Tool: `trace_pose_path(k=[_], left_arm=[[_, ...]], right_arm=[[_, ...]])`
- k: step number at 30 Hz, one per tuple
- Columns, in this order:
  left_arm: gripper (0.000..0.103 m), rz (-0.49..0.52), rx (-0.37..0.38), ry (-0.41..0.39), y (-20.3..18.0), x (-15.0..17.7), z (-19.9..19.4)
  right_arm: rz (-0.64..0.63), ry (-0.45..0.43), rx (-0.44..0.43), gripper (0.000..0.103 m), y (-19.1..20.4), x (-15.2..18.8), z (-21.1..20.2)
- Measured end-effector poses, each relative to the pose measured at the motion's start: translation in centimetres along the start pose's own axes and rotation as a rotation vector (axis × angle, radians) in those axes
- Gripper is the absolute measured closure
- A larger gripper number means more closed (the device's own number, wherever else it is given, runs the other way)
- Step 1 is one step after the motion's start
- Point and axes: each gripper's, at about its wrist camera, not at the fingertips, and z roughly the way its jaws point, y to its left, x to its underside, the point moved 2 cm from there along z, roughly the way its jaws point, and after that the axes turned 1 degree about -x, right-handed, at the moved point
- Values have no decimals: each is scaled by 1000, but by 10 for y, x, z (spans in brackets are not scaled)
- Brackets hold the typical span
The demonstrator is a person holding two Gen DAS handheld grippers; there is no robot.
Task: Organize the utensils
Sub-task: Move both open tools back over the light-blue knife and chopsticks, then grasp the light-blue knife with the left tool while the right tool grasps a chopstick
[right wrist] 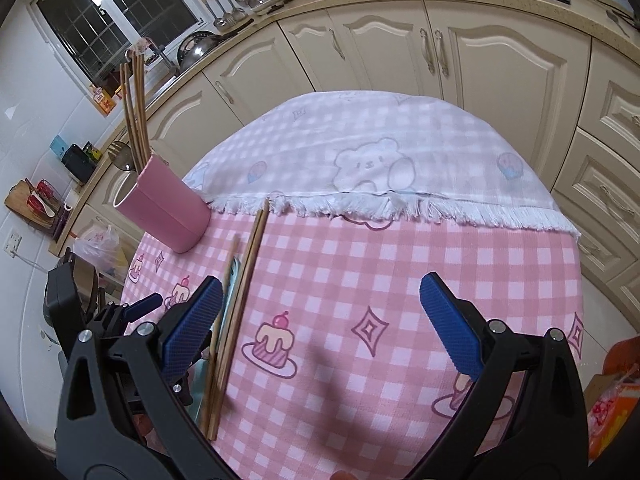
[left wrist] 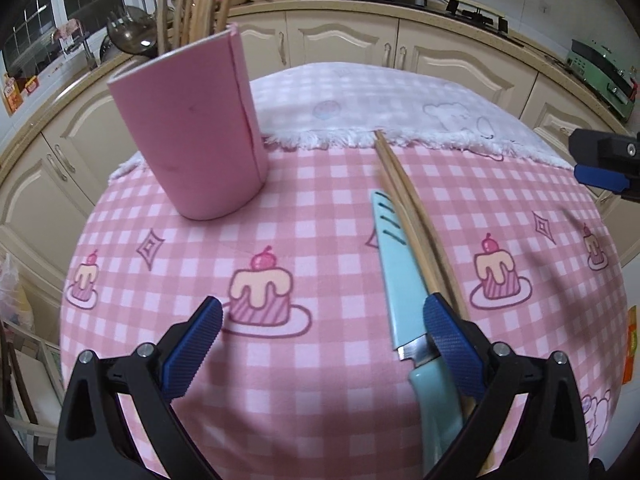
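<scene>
Chopsticks (left wrist: 404, 216) and a sheathed teal knife (left wrist: 394, 280) lie side by side on the desk (left wrist: 320, 400), near the pink holder (left wrist: 192, 132). Both the left hand-held gripper (left wrist: 324, 340) and right hand-held gripper (right wrist: 320, 320) are spread, empty. Pickup seems in hand; next, closing on 1 utensil.

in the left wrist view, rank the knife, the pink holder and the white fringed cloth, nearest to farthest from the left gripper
1. Knife: beside the right jaw of the left gripper.
2. Pink holder: ahead, left.
3. White fringed cloth: far side of the table.
</scene>
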Motion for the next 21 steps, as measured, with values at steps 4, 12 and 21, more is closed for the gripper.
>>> trace_pose_path(k=[4,12,21], left_arm=[[4,5,8,-4,-5,-1,4],[4,21,11,-11,-10,-7,3],[4,9,-6,-18,-9,-12,12]], right_arm=[[-3,6,1,6,-1,0,2],[-2,30,-1,6,-1,4,8],[-12,46,3,6,3,7,11]])
